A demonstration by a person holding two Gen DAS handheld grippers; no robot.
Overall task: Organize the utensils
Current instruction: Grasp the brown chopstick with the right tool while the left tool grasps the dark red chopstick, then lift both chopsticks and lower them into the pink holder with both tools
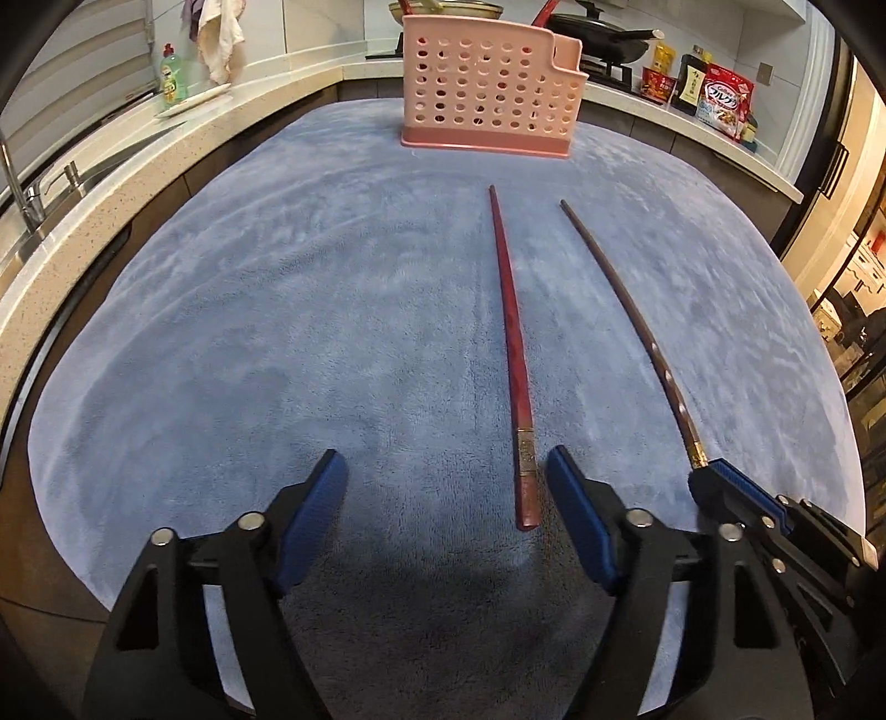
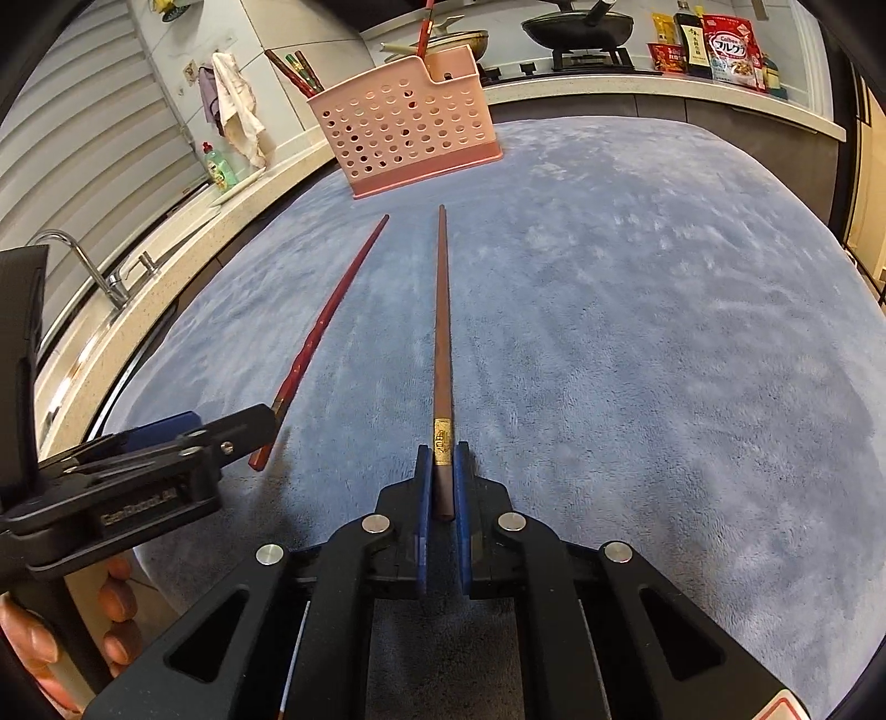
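A: What lies under the left tongs (image 1: 446, 476)?
B: A blue fleece cloth (image 1: 277, 332), spread wide on all sides of them.
A: And farther ahead?
B: Ahead to the left, a green soap bottle (image 1: 174, 77) on the counter, with a pale rag (image 1: 221, 39) hanging beside it. A tap (image 1: 30, 202) is far left. Ahead to the right are a black pan (image 1: 601, 36) and a red cereal bag (image 1: 725, 102).

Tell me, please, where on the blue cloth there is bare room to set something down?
Free: the cloth left of the red chopstick, out to the counter, and the wide stretch right of the brown chopstick. Crowded: the strip from both grippers along the chopsticks up to the pink basket.
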